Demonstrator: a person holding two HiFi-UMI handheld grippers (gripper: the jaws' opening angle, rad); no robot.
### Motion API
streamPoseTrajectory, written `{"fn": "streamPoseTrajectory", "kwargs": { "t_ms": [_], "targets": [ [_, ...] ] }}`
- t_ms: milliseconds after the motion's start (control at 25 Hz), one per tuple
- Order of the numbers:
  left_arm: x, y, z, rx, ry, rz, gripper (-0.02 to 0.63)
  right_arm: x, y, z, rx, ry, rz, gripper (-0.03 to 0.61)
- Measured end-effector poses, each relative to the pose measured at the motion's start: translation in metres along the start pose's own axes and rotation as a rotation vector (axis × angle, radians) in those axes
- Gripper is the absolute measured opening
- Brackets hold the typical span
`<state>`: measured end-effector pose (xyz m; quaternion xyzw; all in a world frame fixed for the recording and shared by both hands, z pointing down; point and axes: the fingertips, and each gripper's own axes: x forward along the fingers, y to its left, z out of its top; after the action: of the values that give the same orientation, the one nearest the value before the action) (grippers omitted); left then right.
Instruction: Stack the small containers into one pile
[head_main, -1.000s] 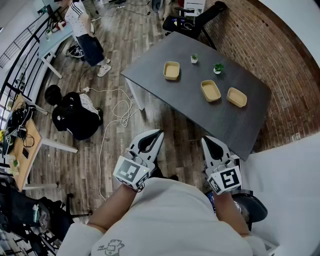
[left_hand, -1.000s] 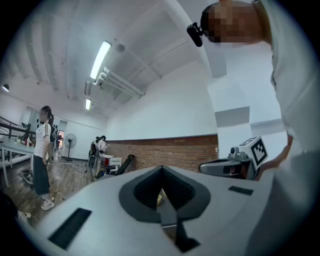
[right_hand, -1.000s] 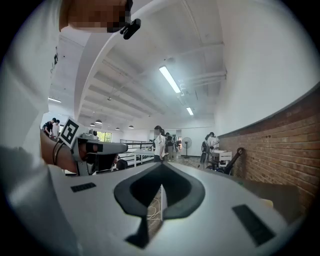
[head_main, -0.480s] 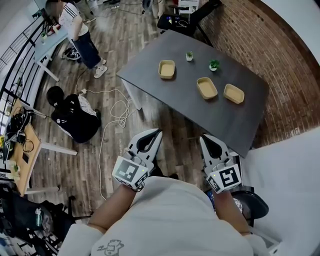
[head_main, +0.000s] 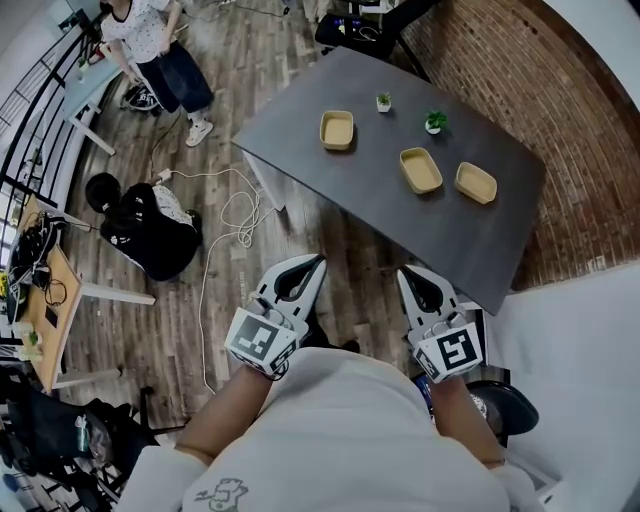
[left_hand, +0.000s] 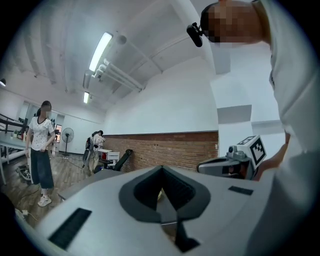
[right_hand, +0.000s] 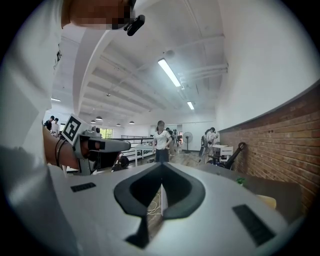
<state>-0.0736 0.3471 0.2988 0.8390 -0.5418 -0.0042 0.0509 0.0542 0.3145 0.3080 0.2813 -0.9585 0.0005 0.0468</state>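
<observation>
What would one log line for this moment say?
stage: not started | left gripper: shut, empty | right gripper: shut, empty | containers: apart on table, unstacked

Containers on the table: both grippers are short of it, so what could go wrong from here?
1. Two plants stand just beyond the containers; a reach past a container could tip one.
2. The left gripper and right gripper are shut and empty; going in shut would likely shove a container rather than grip it.
3. A white cable loops on the floor by the table's corner, a possible trip.
</observation>
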Motion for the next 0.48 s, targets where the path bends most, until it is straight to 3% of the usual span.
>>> {"fn": "streamPoseTrajectory", "kwargs": {
  "t_ms": [480],
  "targets": [
    [0.023,0.077,-0.024,-0.055,0.039,-0.001,0.011,0.085,-0.008,-0.028,0.022,0.104,0.030,0.082]
  ]
}}
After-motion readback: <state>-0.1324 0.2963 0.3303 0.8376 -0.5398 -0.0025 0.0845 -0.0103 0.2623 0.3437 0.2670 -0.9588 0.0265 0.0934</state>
